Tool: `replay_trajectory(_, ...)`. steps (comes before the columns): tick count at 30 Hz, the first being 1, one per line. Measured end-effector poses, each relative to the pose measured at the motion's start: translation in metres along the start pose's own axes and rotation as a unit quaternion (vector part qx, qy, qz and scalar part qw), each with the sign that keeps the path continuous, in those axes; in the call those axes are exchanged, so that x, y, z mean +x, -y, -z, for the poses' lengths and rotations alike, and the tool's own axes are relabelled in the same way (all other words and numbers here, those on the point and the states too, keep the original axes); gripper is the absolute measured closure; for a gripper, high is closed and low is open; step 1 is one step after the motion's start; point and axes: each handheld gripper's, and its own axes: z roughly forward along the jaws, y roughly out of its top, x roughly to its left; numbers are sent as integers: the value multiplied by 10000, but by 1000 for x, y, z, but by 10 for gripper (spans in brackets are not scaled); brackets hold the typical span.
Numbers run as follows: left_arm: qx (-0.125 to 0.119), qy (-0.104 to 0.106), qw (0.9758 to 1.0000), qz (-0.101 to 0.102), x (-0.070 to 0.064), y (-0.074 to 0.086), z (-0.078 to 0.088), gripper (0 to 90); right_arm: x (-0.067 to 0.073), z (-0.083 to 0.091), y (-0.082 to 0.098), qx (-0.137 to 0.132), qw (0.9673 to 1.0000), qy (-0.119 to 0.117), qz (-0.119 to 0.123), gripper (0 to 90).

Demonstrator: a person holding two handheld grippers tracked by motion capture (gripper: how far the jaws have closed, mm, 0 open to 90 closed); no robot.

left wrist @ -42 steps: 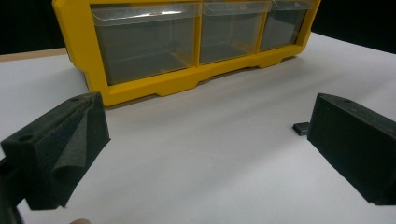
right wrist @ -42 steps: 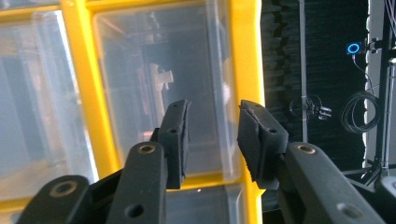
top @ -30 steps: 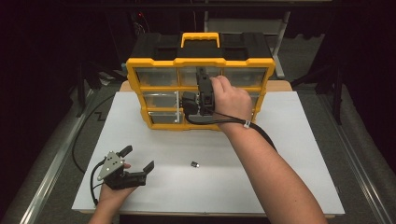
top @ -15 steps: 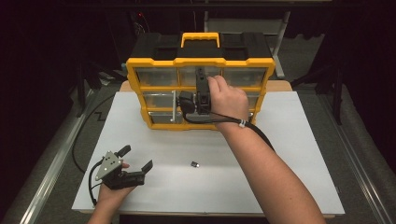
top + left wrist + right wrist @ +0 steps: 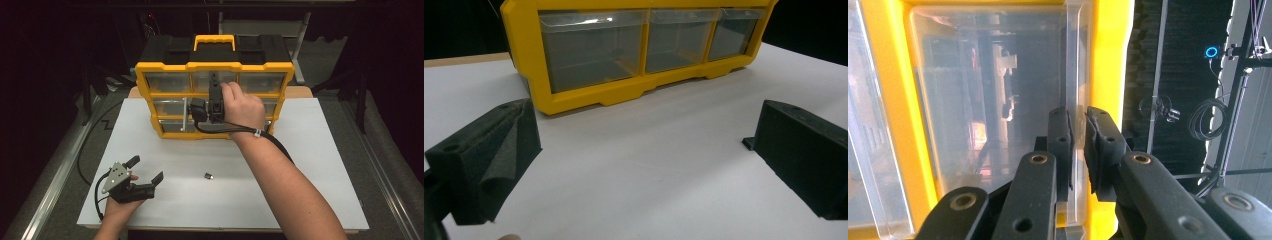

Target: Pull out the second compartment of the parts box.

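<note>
A yellow organiser (image 5: 165,65) with clear drawers and a black top stands upright at the back of the white table. My right gripper (image 5: 214,80) reaches up to its top middle drawer (image 5: 202,82). In the right gripper view the right gripper (image 5: 1078,117) is shut, its pads pinching the thin clear lip of the drawer (image 5: 988,75) beside the yellow frame (image 5: 1105,60). My left gripper (image 5: 146,168) rests near the table's front left corner, open and holding nothing. Its left gripper view faces the organiser's bottom row (image 5: 574,95) across bare table, left gripper (image 5: 644,125) jaws wide apart.
A small dark part (image 5: 208,176) lies loose on the white tabletop (image 5: 310,165) between the two hands. The right gripper's cable loops below the wrist in front of the organiser. Dark floor and metal rails surround the table.
</note>
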Motion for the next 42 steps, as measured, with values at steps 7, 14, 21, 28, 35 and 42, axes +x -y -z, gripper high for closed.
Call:
replay_trajectory(7,-3,2,10000,11,0,0,0,3,-1,5,1,-18,10000,-24,12,830)
replay_trajectory(14,49,-14,10000,-1,-1,0,-2,3,-3,17,3,-91,9999,-25,52,830)
replay_trajectory(21,136,-30,9999,-13,-1,1,-3,3,-6,30,4,-157,9999,-47,54,828)
replay_trajectory(28,145,-20,9999,-4,-1,1,-3,3,-11,39,5,-229,9994,-274,-32,757)
replay_trajectory(35,157,-18,9999,-20,-2,1,-3,3,-21,44,3,-235,9977,-627,-28,492)
replay_trajectory(42,191,-1,9998,-3,-1,2,-3,3,-24,37,6,-131,9963,-846,-121,386)
